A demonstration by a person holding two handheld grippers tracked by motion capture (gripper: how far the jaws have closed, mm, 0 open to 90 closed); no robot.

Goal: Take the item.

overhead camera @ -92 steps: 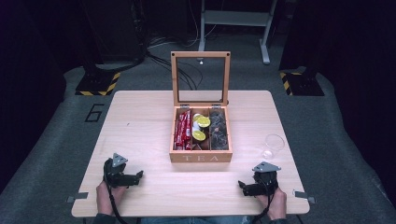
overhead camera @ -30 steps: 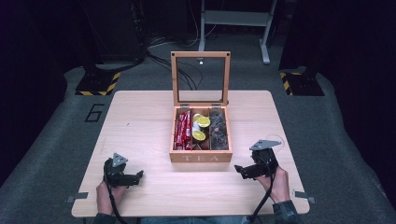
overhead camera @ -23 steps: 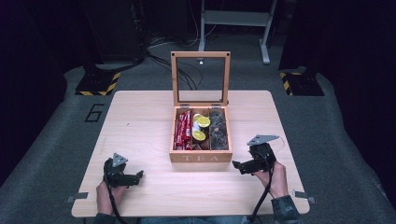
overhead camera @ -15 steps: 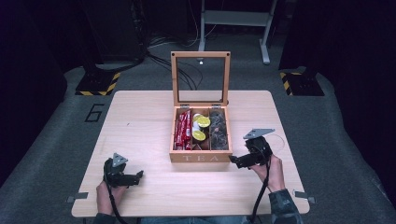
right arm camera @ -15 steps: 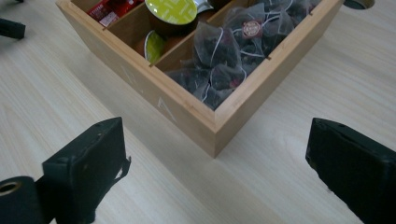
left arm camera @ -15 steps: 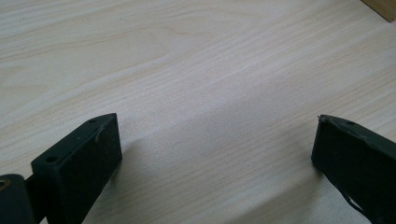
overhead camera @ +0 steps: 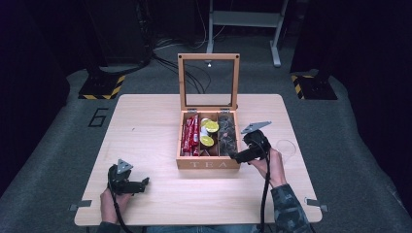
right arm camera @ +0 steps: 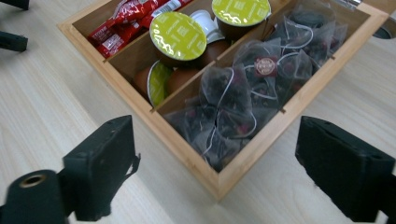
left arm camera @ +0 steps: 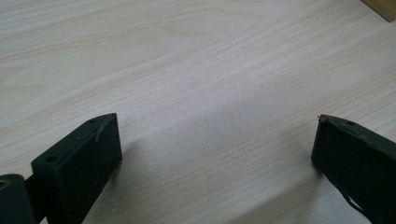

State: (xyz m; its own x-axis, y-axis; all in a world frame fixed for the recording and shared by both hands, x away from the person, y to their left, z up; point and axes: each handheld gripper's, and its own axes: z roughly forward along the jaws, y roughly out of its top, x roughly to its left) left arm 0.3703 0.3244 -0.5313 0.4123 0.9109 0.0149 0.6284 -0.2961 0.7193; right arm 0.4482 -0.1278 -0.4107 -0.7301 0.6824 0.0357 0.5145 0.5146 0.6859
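Both grippers gape empty; right gripper (overhead camera: 241, 156) faces the tea box's (overhead camera: 208, 164) near corner, lid upright.

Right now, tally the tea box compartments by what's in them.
Red sachets: 1 compartment
Green-lidded capsules: 1 compartment
Pyramid tea bags: 1 compartment
Total: 3 compartments in the tea box

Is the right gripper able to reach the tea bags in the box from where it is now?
Probably yes. The right gripper is open at the tea box corner, the lid is up, and nothing covers the tea bags.
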